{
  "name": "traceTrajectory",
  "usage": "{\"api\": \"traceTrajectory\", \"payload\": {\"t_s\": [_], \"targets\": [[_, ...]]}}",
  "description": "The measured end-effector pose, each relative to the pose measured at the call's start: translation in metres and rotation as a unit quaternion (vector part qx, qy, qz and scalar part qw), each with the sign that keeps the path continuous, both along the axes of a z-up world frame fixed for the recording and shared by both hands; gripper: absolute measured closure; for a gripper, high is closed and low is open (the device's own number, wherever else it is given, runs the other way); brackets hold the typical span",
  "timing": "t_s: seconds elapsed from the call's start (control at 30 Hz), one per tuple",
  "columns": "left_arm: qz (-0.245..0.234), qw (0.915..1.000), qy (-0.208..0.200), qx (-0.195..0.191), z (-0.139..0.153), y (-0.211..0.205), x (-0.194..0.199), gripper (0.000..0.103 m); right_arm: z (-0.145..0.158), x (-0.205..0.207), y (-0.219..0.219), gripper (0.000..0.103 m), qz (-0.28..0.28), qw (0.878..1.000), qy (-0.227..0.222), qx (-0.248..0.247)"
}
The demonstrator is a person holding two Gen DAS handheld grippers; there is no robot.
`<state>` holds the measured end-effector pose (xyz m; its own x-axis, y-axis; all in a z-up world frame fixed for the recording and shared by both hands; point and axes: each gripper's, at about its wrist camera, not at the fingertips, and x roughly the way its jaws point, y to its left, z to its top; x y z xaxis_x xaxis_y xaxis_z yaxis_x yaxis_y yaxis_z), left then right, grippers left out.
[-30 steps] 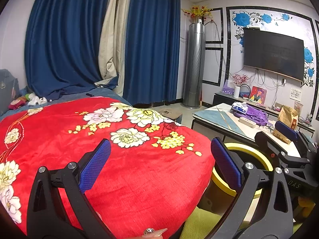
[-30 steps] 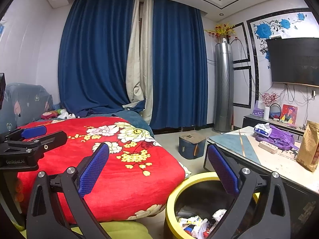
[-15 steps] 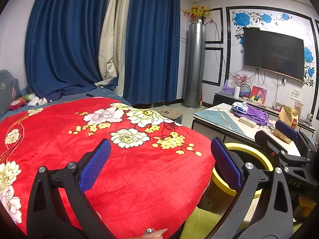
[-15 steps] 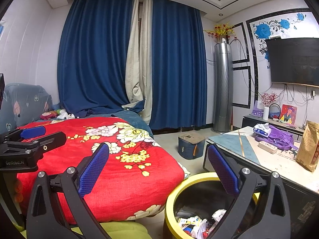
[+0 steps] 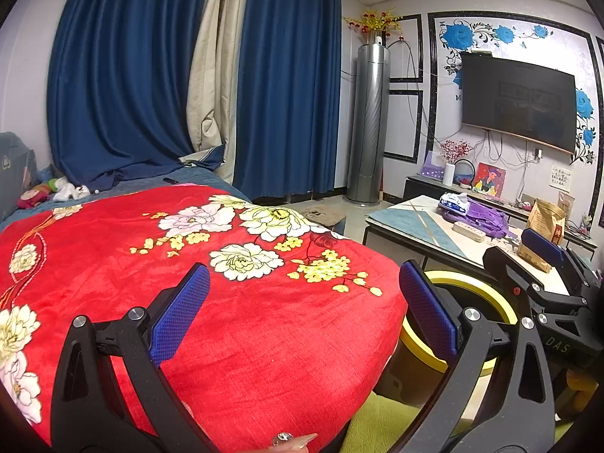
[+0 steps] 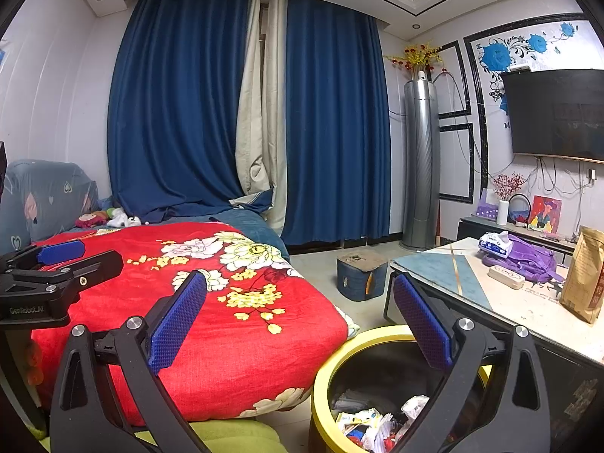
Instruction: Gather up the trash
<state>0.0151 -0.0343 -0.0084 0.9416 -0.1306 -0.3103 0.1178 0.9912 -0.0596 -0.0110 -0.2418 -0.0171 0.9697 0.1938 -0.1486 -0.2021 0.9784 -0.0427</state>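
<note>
Both my tools are spread wide and empty: left tool (image 5: 302,313) over the red bed (image 5: 234,302), right tool (image 6: 298,317) above the yellow bin (image 6: 321,373), where wrappers (image 6: 373,421) already lie; I see no loose trash left.

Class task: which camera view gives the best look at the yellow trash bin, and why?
The right wrist view: the yellow trash bin shows its open mouth with wrappers inside. The left wrist view shows only part of its rim, behind the red blanket and gripper fingers.
</note>
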Motion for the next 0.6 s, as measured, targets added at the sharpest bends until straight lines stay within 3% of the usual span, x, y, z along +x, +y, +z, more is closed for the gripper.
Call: {"api": "traceTrajectory", "payload": {"t_s": [0.37,0.6], "targets": [[0.006,0.9997,0.021,-0.004,-0.005,0.002,0.005,0.011,-0.001,0.005,-0.005,0.006,-0.011,1.000,0.008,0.007],[0.057,0.9964,0.045,-0.042,-0.002,0.032,0.014,0.011,0.004,0.038,0.019,0.006,0.014,0.998,0.063,0.008]]}}
